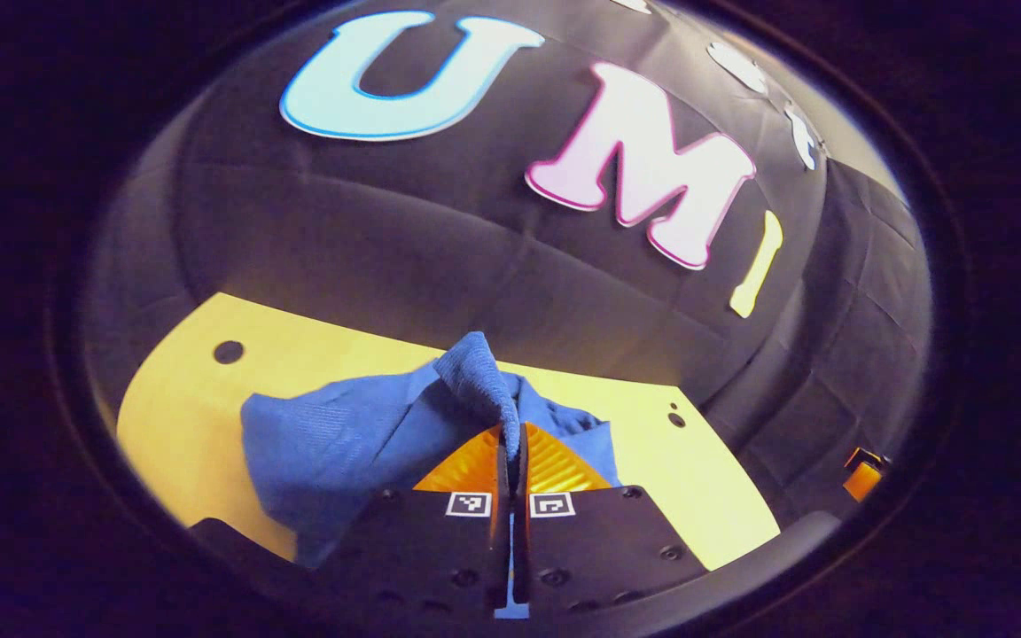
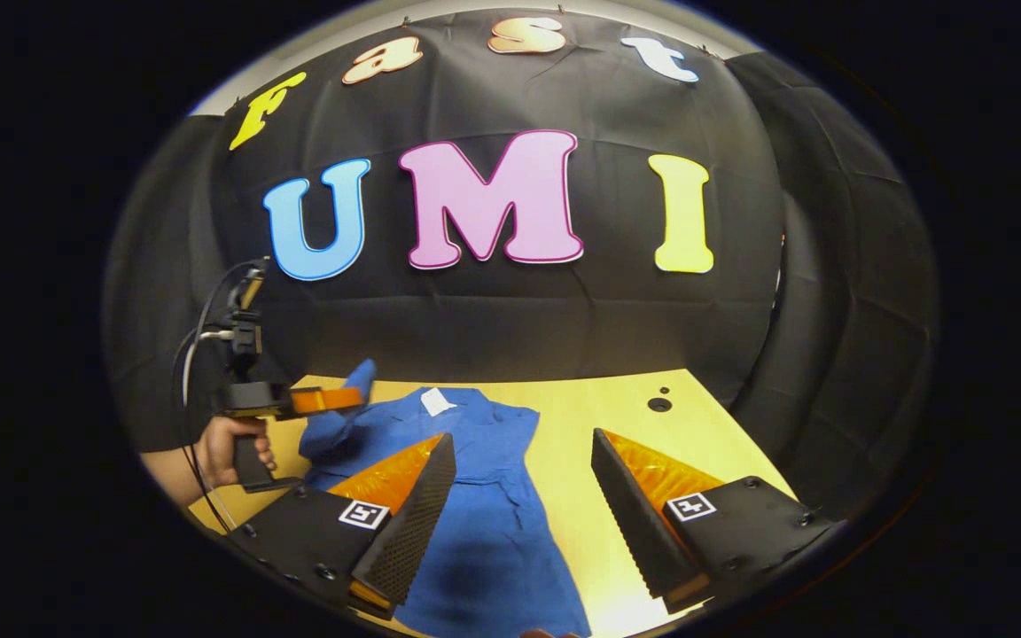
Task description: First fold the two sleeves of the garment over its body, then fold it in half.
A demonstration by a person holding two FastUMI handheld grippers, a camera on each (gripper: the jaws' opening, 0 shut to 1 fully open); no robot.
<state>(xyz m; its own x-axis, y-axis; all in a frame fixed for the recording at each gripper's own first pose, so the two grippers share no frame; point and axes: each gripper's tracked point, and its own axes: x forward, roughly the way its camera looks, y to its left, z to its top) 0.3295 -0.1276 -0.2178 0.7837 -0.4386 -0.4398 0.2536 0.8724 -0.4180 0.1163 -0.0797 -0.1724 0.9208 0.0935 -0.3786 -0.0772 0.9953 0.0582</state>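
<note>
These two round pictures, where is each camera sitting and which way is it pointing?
Left gripper view: rides on the left hand-held gripper, looking along its closed fingers at a pinched blue sleeve over the yellow table.
Right gripper view: rides on the right hand-held gripper, fingers apart above the blue garment; the person's hand holds the left one.
Shared: garment, table, black wall.

Yellow table (image 2: pixel 617 416) — two dark round holes (image 2: pixel 658 404) near its far corner; black cloth wall (image 2: pixel 510 328) stands behind.
</note>
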